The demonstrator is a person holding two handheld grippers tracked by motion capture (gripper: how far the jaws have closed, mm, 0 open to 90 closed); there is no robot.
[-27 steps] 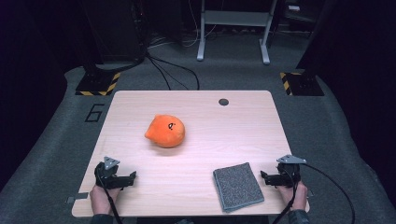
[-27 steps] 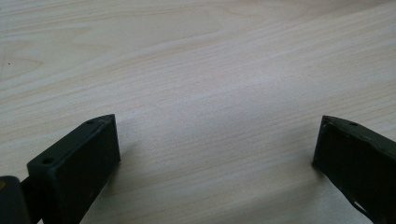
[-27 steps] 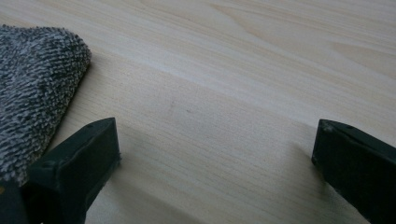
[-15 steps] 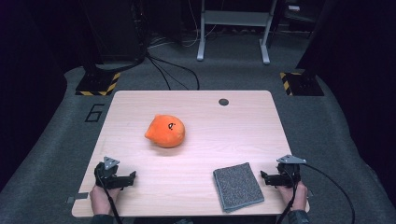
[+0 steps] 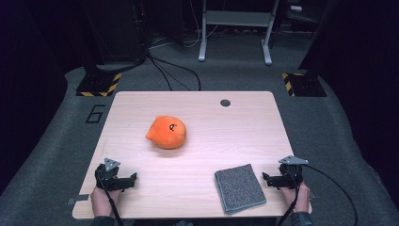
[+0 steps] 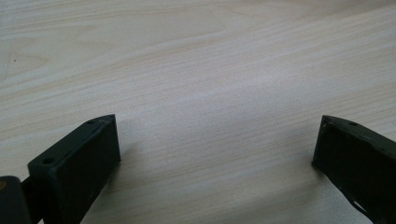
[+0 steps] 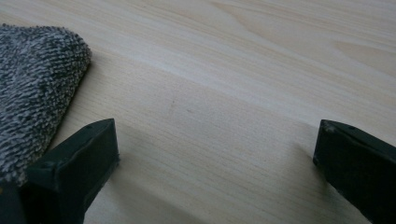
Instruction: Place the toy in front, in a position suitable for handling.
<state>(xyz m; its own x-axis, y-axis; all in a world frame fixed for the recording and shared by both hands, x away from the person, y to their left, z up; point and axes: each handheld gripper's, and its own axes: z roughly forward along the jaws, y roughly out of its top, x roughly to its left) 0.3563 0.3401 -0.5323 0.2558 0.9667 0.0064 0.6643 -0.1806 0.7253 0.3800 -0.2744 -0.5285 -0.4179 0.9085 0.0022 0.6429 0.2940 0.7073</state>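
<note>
**Grey cloth lies flat by the right tongs, both pairs spread and empty**

The folded grey cloth [image 5: 240, 187] rests flat on the tabletop [image 5: 202, 117], near the front edge and just beside the right tongs [image 5: 269, 179]. In the right gripper view a rounded corner of it [image 7: 32, 84] sits next to one jaw, close to touching or just touching; the angle does not settle it. The weave looks looped and towel-like, so it is judged light, soft and limp: it should sag and unfold when lifted by one point, and it will not slip in the pads. A corner or the nearest folded edge looks like the best hold, taken low against the wood so both layers are caught.

The right tongs are spread wide with only bare wood between them. The left tongs [image 5: 131, 179], well apart near the front left corner, are also spread wide and hold nothing.

An orange plush toy [image 5: 166, 132] sits toward the middle, well apart from the cloth.

The pale wood-grain top looks smooth and matt, so the cloth may slide if pushed. Around it lies grey carpet, with dark surroundings, cables [image 5: 174, 70] and a metal stand [image 5: 235, 28] behind.
</note>
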